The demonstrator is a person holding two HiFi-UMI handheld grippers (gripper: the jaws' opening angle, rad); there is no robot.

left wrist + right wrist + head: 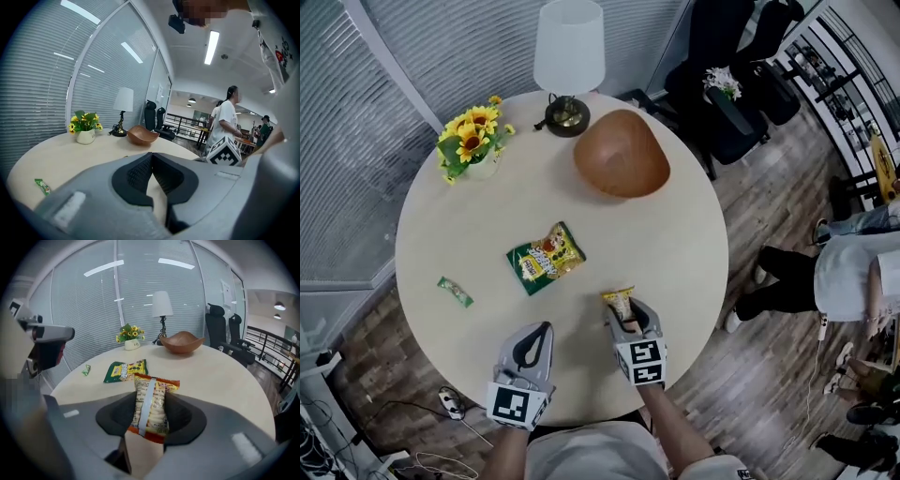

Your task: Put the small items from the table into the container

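A yellow and orange snack packet [618, 301] [150, 404] stands between the pads of my right gripper [625, 312] [151, 401], which is shut on it near the front edge of the round table [684, 244]. My left gripper [538, 332] [151, 157] rests beside it to the left, its jaws shut with nothing between them. A green snack bag [546, 257] [124, 371] lies flat mid-table. A small green candy [455, 292] [43, 186] lies to the left. The brown wooden bowl [622, 154] [183, 341] sits at the far right and looks empty.
A white lamp [568, 56] and a vase of sunflowers [472, 141] stand at the table's far side. Black office chairs [727, 94] are behind the bowl. A person [853, 272] sits off the table's right edge. Glass walls with blinds close the left.
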